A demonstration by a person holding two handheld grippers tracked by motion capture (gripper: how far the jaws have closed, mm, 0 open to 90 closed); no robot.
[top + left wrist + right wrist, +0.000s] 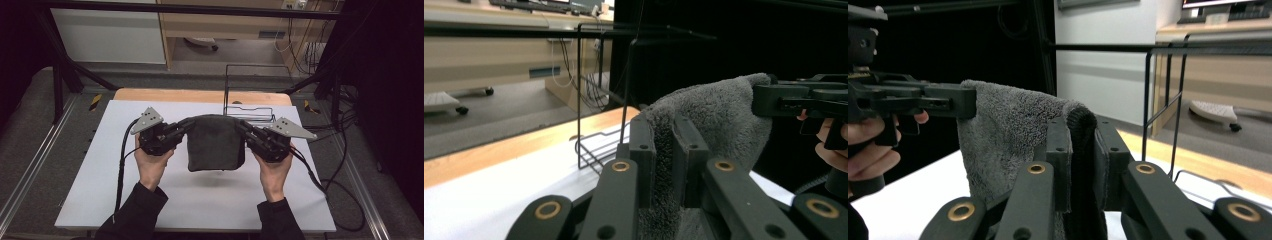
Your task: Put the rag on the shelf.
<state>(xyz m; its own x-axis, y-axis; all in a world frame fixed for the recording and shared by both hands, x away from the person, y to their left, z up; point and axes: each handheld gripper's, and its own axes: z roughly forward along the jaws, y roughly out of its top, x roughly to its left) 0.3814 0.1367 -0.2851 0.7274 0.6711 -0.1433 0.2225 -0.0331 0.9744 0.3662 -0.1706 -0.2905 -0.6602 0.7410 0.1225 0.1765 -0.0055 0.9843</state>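
A dark grey towel (pixel 215 144) hangs folded above the white table top (pixel 125 200), held by its two upper corners. My left gripper (pixel 187 124) is shut on the towel's left corner, and my right gripper (pixel 241 125) is shut on the right corner. In the left gripper view the towel (pixel 719 120) is pinched between my jaws, and the other gripper grips its far corner. In the right gripper view the towel's folded edge (pixel 1080 150) sits between my jaws, with the other gripper clamped on its far end.
A black wire rack (pixel 250 90) stands at the back of the table, just behind the towel. A wooden strip (pixel 165 95) runs along the table's far edge. Cables (pixel 345 200) trail off to the right. Bare white surface lies in front of the towel.
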